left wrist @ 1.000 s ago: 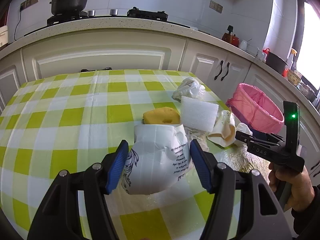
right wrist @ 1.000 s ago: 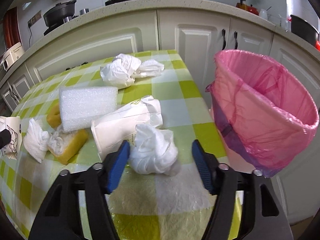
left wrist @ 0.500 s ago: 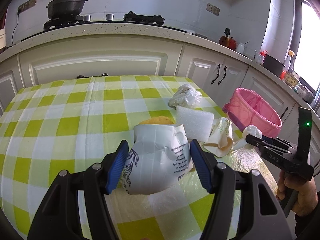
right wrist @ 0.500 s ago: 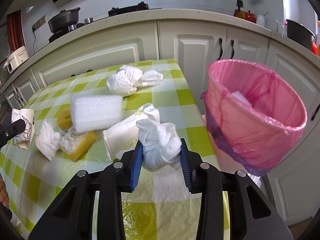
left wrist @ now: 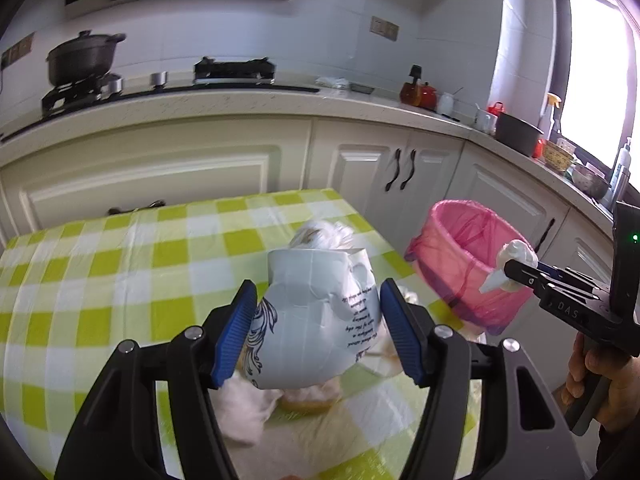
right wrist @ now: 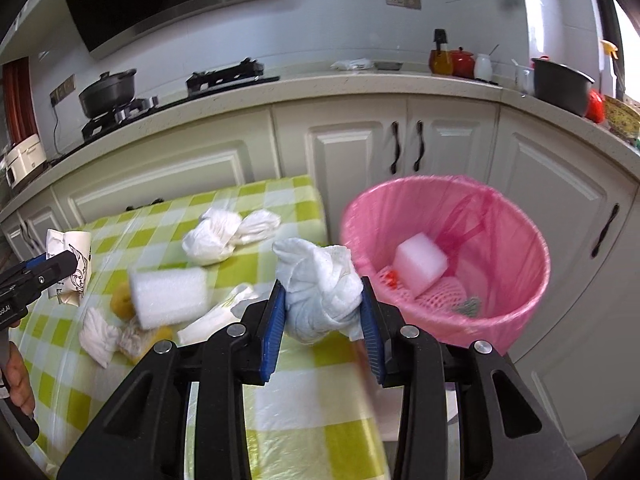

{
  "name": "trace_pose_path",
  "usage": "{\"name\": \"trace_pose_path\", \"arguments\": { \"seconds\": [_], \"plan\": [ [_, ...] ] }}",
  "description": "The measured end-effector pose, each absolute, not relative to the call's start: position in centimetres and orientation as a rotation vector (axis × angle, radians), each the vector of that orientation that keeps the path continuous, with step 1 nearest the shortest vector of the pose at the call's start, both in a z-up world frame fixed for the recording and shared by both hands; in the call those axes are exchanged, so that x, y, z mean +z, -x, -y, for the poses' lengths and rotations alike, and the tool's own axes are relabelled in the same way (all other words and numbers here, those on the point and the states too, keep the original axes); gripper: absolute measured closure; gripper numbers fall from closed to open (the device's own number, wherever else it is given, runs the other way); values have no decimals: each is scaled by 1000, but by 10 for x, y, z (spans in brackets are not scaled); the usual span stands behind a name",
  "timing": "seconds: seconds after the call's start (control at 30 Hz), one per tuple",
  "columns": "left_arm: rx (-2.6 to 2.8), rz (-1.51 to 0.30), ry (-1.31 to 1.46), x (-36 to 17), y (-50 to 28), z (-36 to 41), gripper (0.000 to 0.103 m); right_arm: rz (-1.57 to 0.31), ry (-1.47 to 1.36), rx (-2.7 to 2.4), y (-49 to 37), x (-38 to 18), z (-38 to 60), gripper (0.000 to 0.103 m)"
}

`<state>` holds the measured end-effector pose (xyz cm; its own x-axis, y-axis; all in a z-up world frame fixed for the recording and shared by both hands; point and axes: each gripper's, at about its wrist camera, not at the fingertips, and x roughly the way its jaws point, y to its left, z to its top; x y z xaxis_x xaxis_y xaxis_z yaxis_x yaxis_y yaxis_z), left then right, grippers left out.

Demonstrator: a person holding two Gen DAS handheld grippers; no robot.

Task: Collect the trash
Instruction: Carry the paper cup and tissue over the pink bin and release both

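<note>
My left gripper [left wrist: 318,332] holds a crumpled paper cup [left wrist: 320,320] above the table [left wrist: 100,280]. To its right, my right gripper [right wrist: 322,320] holds a wad of tissue [right wrist: 320,284] up near the table's right edge, just left of the trash bin [right wrist: 520,280] that stands on the floor beside the table. In the bin lie a foam block [right wrist: 420,264] and a net sleeve [right wrist: 440,296]. On the table sit a foam pad [right wrist: 170,294], a tipped paper cup [right wrist: 216,318] to its right, and a knotted plastic bag [right wrist: 224,232] behind them. Cabinets [right wrist: 360,148] stand behind the table.
</note>
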<state>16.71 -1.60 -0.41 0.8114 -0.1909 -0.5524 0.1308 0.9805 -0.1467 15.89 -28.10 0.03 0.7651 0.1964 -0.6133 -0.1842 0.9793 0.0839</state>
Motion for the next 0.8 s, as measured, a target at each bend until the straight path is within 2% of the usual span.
{"name": "trace_pose_path", "arguments": {
  "seconds": [0.4, 0.8],
  "plan": [
    [-318, -544, 34, 36, -233, 109, 41, -587, -63, 70, -197, 36, 357, 68],
    [-466, -564, -14, 45, -296, 200, 41, -598, -99, -5, -234, 29, 405, 68]
  ]
}}
